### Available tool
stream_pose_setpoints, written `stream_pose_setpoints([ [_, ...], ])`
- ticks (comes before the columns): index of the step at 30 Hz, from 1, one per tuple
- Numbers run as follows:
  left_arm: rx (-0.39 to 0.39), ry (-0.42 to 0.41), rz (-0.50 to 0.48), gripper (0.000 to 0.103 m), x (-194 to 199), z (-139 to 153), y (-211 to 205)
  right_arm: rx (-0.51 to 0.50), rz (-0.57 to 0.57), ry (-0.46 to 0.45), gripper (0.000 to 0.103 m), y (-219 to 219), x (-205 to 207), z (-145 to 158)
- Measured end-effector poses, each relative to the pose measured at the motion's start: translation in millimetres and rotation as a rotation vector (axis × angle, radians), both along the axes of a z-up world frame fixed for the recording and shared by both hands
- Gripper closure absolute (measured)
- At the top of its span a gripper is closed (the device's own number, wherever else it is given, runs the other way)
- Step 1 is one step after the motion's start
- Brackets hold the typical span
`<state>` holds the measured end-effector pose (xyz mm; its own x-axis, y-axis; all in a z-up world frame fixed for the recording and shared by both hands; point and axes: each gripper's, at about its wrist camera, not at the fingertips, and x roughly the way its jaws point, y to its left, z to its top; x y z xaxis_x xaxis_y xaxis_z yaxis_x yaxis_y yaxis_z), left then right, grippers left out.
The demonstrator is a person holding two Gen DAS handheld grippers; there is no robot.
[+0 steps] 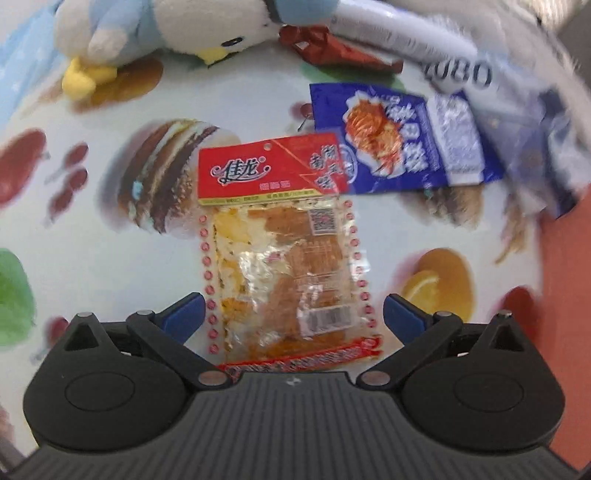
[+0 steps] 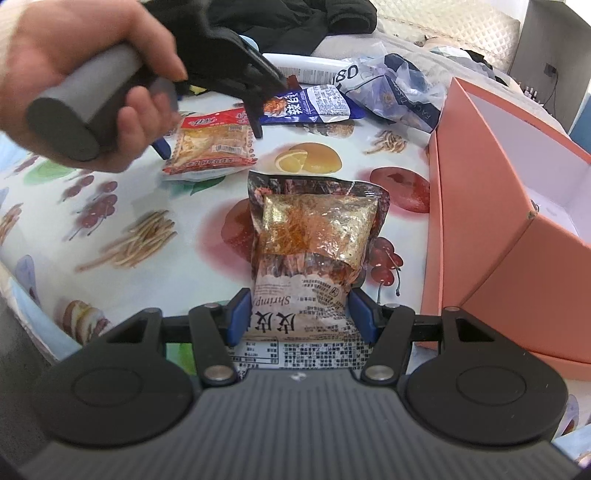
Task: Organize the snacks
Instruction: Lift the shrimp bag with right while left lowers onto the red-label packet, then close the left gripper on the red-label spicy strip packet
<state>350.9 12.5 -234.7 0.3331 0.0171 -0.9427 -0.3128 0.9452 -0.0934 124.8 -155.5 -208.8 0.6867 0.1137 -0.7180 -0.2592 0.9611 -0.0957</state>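
In the left wrist view my left gripper (image 1: 291, 314) is open, its blue pads on either side of a red-topped clear snack packet (image 1: 280, 251) lying flat on the printed tablecloth. A blue snack packet (image 1: 399, 136) lies just beyond it, partly under its corner. In the right wrist view my right gripper (image 2: 299, 314) is shut on a brown shrimp snack bag (image 2: 314, 240), pads pressed on both sides of its near end. The left gripper (image 2: 210, 136) shows there over the red-topped packet (image 2: 214, 144), with the blue packet (image 2: 314, 103) behind.
An open pink box (image 2: 491, 206) with a white inside stands right of the shrimp bag. A blue and white plush toy (image 1: 147, 33) and a dark red wrapper (image 1: 332, 48) lie at the far side. A plastic bag (image 2: 399, 88) and a white tube (image 2: 314, 70) lie behind the blue packet.
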Motion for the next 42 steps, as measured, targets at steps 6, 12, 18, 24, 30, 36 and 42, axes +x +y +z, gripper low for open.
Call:
stream_pose_setpoints([
  [6,0.082,0.006,-0.072,0.000,2,-7,-11,0.005,-0.002,-0.002,0.043,-4,0,0],
  [12,0.097,-0.070,-0.118,0.009,-12,-6,-12,0.023,-0.011,0.008,0.043,-9,1,0],
  [18,0.088,-0.080,-0.145,0.030,-17,2,-11,0.030,-0.009,0.010,0.043,-7,6,1],
  [24,0.075,-0.096,-0.179,0.048,-26,6,-15,0.031,-0.007,0.011,0.043,-6,4,1],
  [30,0.040,-0.125,-0.184,0.057,-45,10,-8,0.046,-0.013,0.001,0.043,-8,1,7],
  [36,0.050,-0.143,-0.254,0.057,-84,16,-6,0.076,-0.014,-0.004,0.043,-11,-6,15],
  [42,0.064,-0.180,-0.286,0.057,-133,22,1,0.159,-0.040,-0.028,0.043,-23,-19,37],
])
